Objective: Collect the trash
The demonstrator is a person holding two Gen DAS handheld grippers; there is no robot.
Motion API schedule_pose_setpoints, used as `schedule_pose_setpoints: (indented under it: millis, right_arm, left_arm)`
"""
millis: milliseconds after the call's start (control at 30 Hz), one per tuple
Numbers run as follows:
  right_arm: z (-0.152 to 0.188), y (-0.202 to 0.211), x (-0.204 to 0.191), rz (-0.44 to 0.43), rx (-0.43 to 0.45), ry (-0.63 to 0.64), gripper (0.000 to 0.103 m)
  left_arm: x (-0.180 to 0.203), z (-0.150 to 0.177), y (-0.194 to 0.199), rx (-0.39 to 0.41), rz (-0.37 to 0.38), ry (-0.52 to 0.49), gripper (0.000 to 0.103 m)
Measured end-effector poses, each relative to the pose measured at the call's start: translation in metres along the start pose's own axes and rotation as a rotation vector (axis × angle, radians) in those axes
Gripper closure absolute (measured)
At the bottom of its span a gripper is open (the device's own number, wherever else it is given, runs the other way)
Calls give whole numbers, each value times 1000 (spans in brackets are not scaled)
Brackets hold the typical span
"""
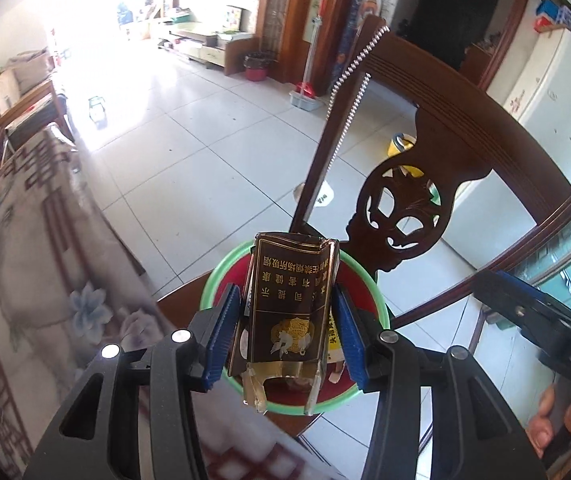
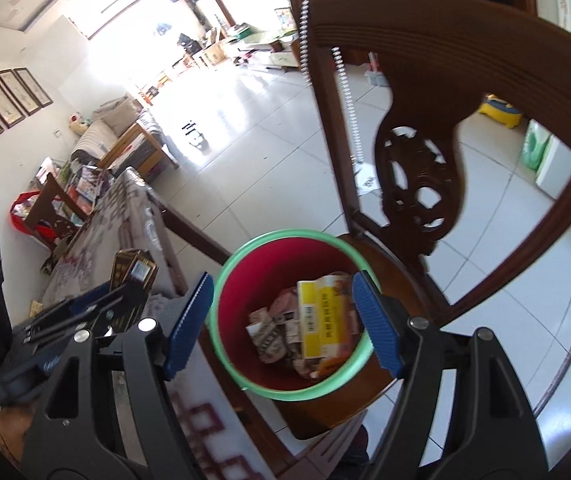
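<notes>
Left gripper [image 1: 287, 320] clamps a dark brown cigarette pack [image 1: 285, 304] over the red, green-rimmed bin [image 2: 245, 276] on a wooden chair [image 2: 425, 92]. Right gripper [image 2: 281, 324] jaws apart, empty; bin w/ trash at 12 o'clock.

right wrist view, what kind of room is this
Most likely a lived-in home living and dining room: a sofa under framed pictures, a carved wooden chair, and a cloth-covered table on pale tiled floor.
</notes>
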State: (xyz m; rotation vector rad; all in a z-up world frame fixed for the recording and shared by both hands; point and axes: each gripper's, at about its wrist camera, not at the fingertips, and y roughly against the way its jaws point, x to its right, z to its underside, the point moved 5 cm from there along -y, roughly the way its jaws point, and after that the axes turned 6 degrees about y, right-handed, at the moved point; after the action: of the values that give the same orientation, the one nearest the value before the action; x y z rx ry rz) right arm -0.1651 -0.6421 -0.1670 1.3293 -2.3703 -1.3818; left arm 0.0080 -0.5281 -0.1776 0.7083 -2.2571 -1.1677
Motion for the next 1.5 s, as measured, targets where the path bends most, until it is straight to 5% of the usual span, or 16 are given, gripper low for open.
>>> schedule_pose_setpoints:
  millis: [33, 133, 367, 500, 600, 933, 1033, 1200, 1500]
  right_arm:
    - [1, 4, 2, 11, 4, -4, 31]
    - [5, 14, 12, 49, 22, -15, 29]
    - [15, 25, -9, 63, 41, 14, 27]
    - [14, 38, -56, 69, 105, 104, 18]
    - [11, 57, -107, 99, 223, 219, 6]
    - [29, 122, -272, 163, 579, 458, 4]
    - [44, 126, -310, 120, 595, 440, 4]
    - [63, 122, -349, -20, 498, 352, 4]
    - [96, 104, -386, -49, 399, 361, 4]
  left_arm:
    - [3, -2, -5, -8, -6, -4, 55]
    - [3, -4, -2, 16, -20, 11, 32]
    - [-23, 4, 51, 101, -5, 47, 21]
    - [-65, 15, 112, 218, -22, 128, 20]
    - [-98, 23, 157, 303, -63, 183, 7]
    - [-216, 73, 293, 565, -303, 330, 8]
    - [-238, 90, 325, 629, -355, 345, 8]
    - [-269, 108, 358, 655, -325, 388, 8]
    - [-317, 149, 390, 692, -552, 404, 8]
